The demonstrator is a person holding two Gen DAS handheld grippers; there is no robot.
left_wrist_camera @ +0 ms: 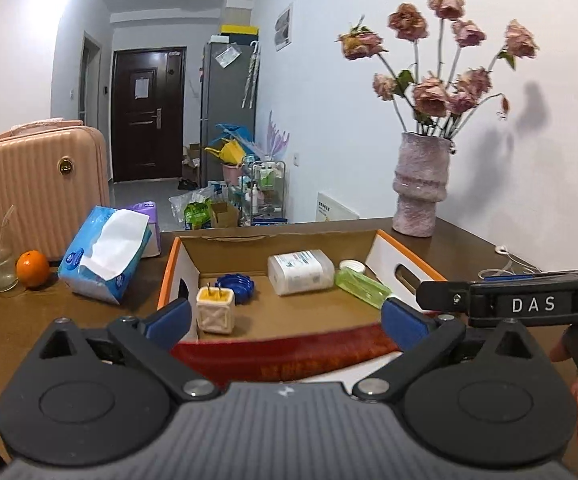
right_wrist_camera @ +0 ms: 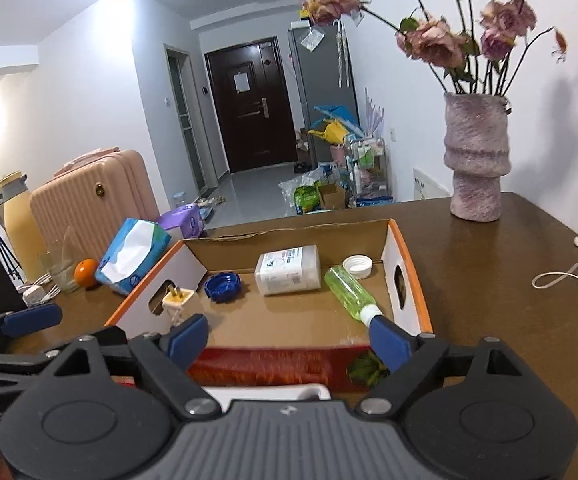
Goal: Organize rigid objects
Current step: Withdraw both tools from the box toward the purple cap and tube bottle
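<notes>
Cardboard box (left_wrist_camera: pixel 389 246) with orange rims sits on the brown counter (right_wrist_camera: pixel 489 264), holding a white labelled bottle (left_wrist_camera: pixel 301 272), green bottle (right_wrist_camera: pixel 347 290), blue lid (left_wrist_camera: pixel 237 286) and plug adapter (left_wrist_camera: pixel 215 310). "DAS" marks the right claw (right_wrist_camera: pixel 289 338), seen at the left wrist view's right edge. Both it and the left claw (left_wrist_camera: pixel 285 318) stand wide open, empty, over the box's near red edge.
</notes>
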